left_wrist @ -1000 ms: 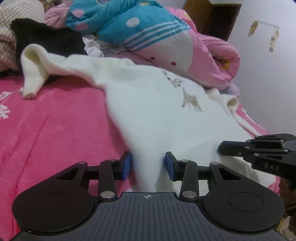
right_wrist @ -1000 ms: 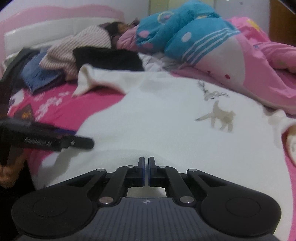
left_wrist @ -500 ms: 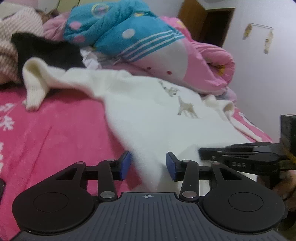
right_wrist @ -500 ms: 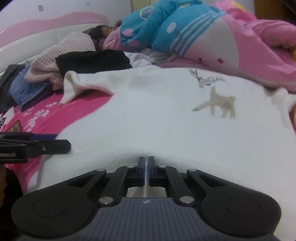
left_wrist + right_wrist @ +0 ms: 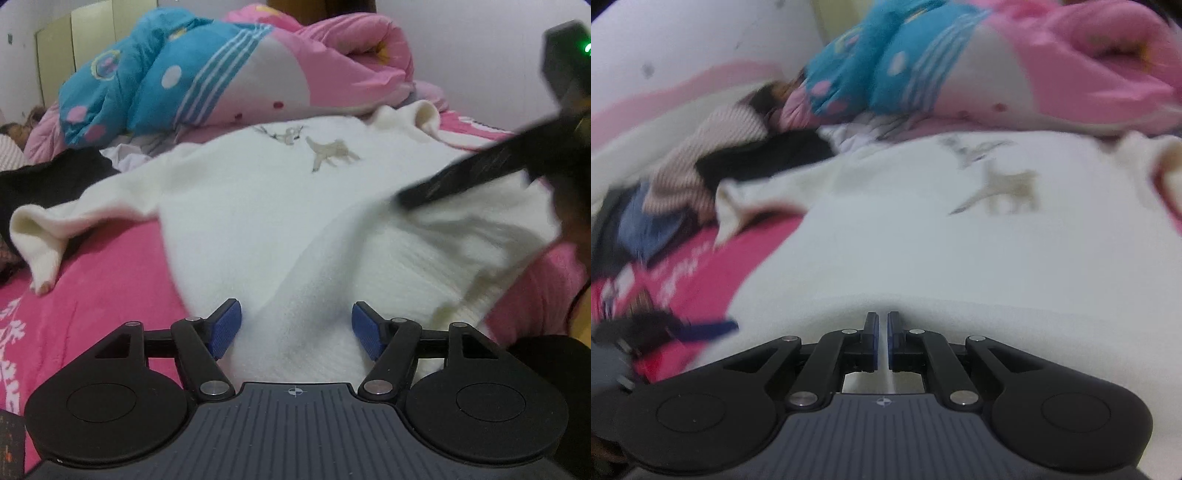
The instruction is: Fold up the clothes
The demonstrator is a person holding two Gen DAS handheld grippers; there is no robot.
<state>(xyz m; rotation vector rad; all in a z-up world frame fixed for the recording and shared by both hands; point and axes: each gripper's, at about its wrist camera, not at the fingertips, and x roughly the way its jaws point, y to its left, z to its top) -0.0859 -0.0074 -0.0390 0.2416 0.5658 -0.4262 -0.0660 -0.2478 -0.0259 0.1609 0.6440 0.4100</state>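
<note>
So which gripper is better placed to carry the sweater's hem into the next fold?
Right. The right gripper is shut on the white sweater, its hem pinched between the pads. The left gripper is opening, with its pads clear of the cloth lying between them.

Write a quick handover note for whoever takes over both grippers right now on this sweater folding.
Left gripper: jaws opening, the white sweater hem lies between the pads, no longer pinched.
Right gripper: shut on the sweater hem.
Sweater lies spread on the pink bedspread, deer print up, one sleeve stretched sideways, collar at the far end by the quilt.
Done: the near hem looks lifted and bunched; no finished fold is visible.
Left: fold sleeves in, fold the body, then the other clothes piled beyond.
</note>
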